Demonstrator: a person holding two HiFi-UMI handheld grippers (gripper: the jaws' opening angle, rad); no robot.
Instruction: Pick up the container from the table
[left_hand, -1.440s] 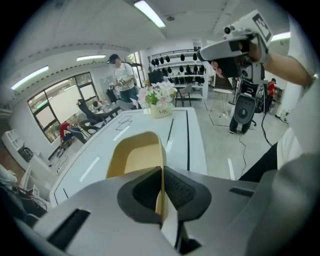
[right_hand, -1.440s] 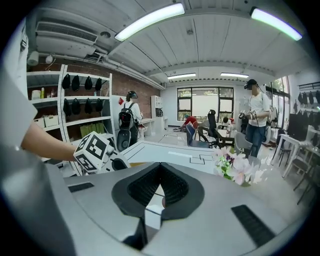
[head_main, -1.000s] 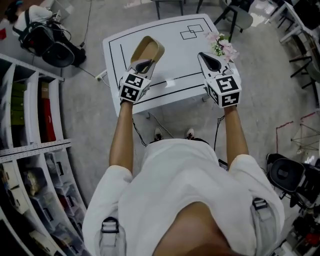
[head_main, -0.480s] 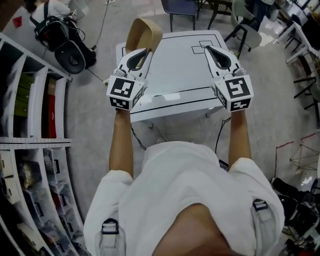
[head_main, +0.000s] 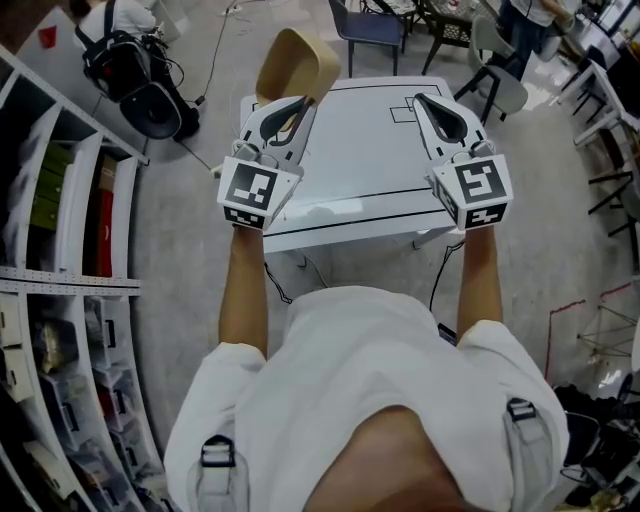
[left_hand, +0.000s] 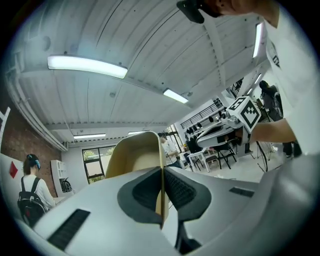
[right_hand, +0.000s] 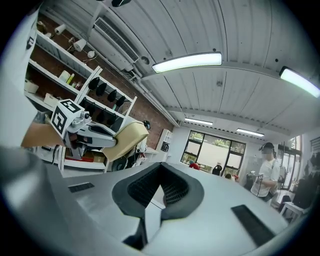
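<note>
The container (head_main: 296, 62), a tan open-topped vessel, is held in the air, clear of the white table (head_main: 350, 160), and is seen from the head view over the table's far left corner. Its thin wall is clamped between the pads of the left gripper (head_main: 298, 104), whose jaws are closed almost fully on it. The right gripper (head_main: 428, 104) is positioned well apart from the container, jaws together, with nothing gripped between them
</note>
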